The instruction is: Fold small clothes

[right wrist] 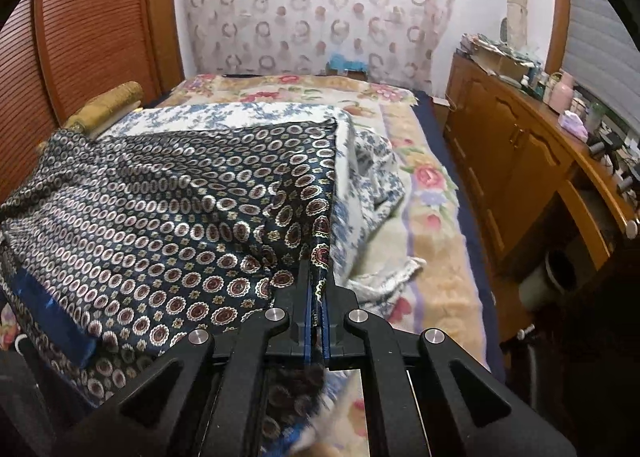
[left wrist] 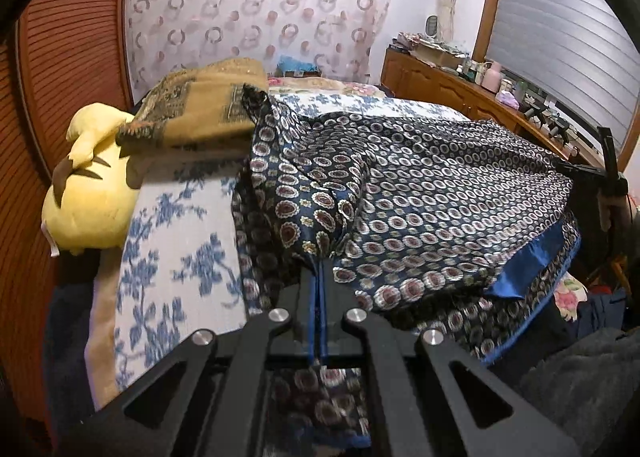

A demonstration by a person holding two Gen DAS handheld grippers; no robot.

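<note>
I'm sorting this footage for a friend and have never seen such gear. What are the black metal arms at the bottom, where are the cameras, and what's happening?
A person holds a hand-held gripper in each hand, and each carries a fisheye camera looking along its fingers. One picture shows the left hand-held gripper, the other the right hand-held gripper. Both are shut on edges of a dark patterned cloth lying over a blue-flowered bedspread. A yellow plush toy and a folded tan blanket lie nearby.

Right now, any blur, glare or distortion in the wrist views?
Left wrist: fisheye bends the wardrobe; patterned scarf sharp, blue-floral sheet slightly smeared. Right wrist: dark vignette corners, motion blur on the sheet beside the right gripper; scarf pattern clear. No strong glare in either.
</note>
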